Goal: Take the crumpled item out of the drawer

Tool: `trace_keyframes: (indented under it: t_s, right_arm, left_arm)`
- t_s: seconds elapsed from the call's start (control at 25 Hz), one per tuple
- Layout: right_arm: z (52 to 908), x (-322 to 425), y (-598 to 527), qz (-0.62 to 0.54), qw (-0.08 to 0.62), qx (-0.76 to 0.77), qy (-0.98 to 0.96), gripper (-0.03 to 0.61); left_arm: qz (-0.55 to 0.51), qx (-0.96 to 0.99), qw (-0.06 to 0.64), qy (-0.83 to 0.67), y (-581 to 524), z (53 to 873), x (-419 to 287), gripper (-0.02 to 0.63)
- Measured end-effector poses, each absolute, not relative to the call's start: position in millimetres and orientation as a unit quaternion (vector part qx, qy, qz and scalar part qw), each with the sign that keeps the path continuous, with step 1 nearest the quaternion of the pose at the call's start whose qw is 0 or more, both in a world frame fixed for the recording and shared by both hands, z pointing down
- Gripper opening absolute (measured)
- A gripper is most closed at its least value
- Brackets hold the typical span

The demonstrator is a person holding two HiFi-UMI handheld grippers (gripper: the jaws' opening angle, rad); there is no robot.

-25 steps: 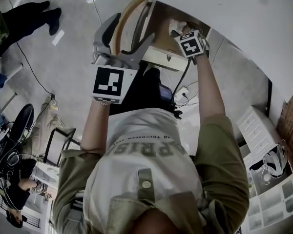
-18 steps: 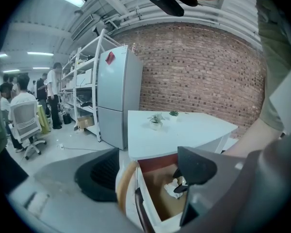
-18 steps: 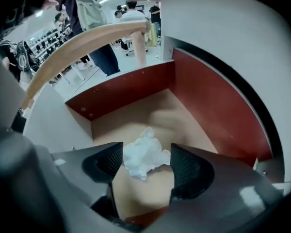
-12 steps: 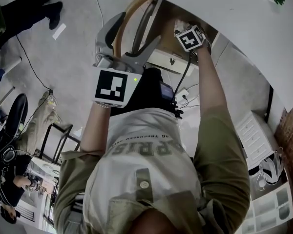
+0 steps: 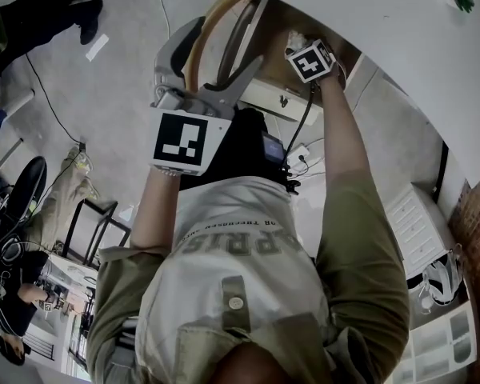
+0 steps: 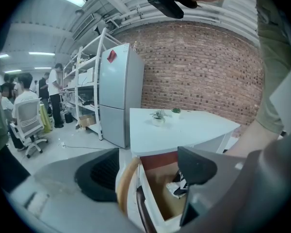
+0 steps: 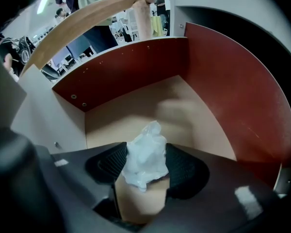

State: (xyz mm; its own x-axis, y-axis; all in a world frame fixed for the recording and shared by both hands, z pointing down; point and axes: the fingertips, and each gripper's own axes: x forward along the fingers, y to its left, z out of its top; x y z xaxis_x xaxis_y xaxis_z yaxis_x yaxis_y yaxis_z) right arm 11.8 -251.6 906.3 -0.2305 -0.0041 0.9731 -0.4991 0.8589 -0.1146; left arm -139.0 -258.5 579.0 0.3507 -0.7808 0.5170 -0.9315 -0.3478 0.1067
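Crumpled item (image 7: 145, 154): white, thin, wadded sheet, plastic or tissue by its look. It lies on the pale wooden floor of the drawer, apart from every wall.
Drawer (image 7: 136, 69): open box with red-brown inner walls, standing out from under the white desk (image 6: 184, 125).
Stage: grasp under way, as judged. The item is not yet lifted off the drawer floor.
Risk, weak hold: the wad looks soft and loose. If the pads catch only an outer fold, it would likely slide free on the lift and drop back.
Risk, scraping: the jaw tips appear low, near the floor. Closing or pulling at this height could drag on the wood instead of gathering the wad.
Risk, exit path: the desk top overhangs the drawer. A steep withdrawal could knock the gripper against its edge, or brush the wad off against the edge or a drawer wall.
Right gripper (image 7: 146, 171): inside the drawer, jaws wide but closing, with the wad between the ribbed black pads (image 7: 106, 164). The wad's sides just meet the pads and no squeeze is evident, so it is not a secure hold.
Left gripper (image 6: 148, 178): held outside the drawer, to its left. Its jaws are spread wide with nothing between them, and it is idle.
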Motion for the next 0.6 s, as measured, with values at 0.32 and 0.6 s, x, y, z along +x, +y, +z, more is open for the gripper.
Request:
trace_keyframes:
  t_s: [0.32, 0.6]
  right_arm:
    - [901.0, 10.6, -245.0, 0.19, 0.606, 0.155, -0.756, 0.096]
    - [894.9, 12.2, -247.3, 0.209, 0.598, 0.164, -0.756, 0.075]
  left_arm:
    - [0.19, 0.798, 0.189, -0.54, -254.3, 576.8, -137.6, 0.383]
    - [0.191, 0.798, 0.189, -0.54, -250.2, 575.9, -138.2, 0.383]
